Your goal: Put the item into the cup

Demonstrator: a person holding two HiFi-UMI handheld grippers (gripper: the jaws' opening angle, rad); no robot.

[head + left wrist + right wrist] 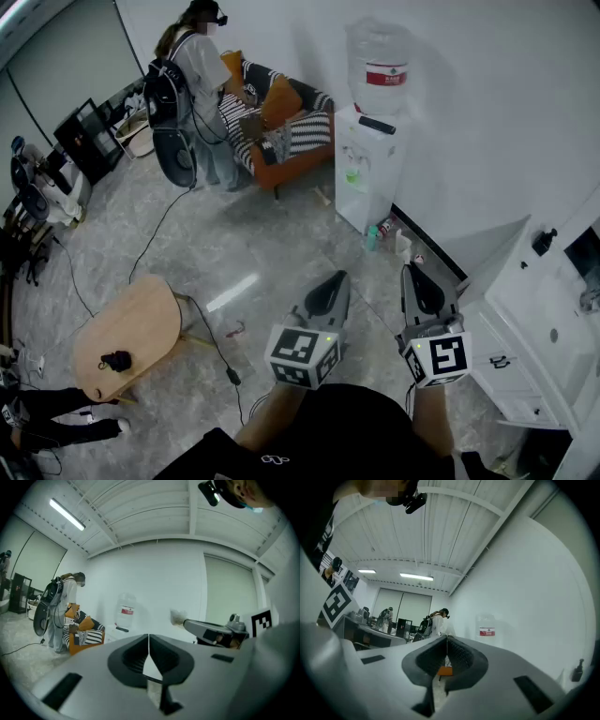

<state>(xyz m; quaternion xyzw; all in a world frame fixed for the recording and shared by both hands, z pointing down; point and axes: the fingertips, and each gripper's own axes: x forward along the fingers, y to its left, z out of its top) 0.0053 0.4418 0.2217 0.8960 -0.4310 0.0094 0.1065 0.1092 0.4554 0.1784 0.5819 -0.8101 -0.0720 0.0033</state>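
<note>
Both grippers are held up in the air, pointing away from me over the floor. In the head view my left gripper point(338, 277) has its jaws pressed together with nothing between them, and my right gripper point(412, 270) beside it is the same. The left gripper view shows the left gripper point(148, 638) meeting in a closed seam, with the right gripper point(213, 632) off to its right. In the right gripper view the right gripper point(447, 640) is likewise closed and empty. I can make out no cup and no item for certain.
A water dispenser point(367, 159) stands against the wall ahead, with small bottles point(374, 234) on the floor beside it. White cabinets point(539, 319) lie to the right. A low wooden table point(131, 328) with a small black object point(116, 360) is at left. A person point(199, 89) stands by an orange sofa point(292, 141).
</note>
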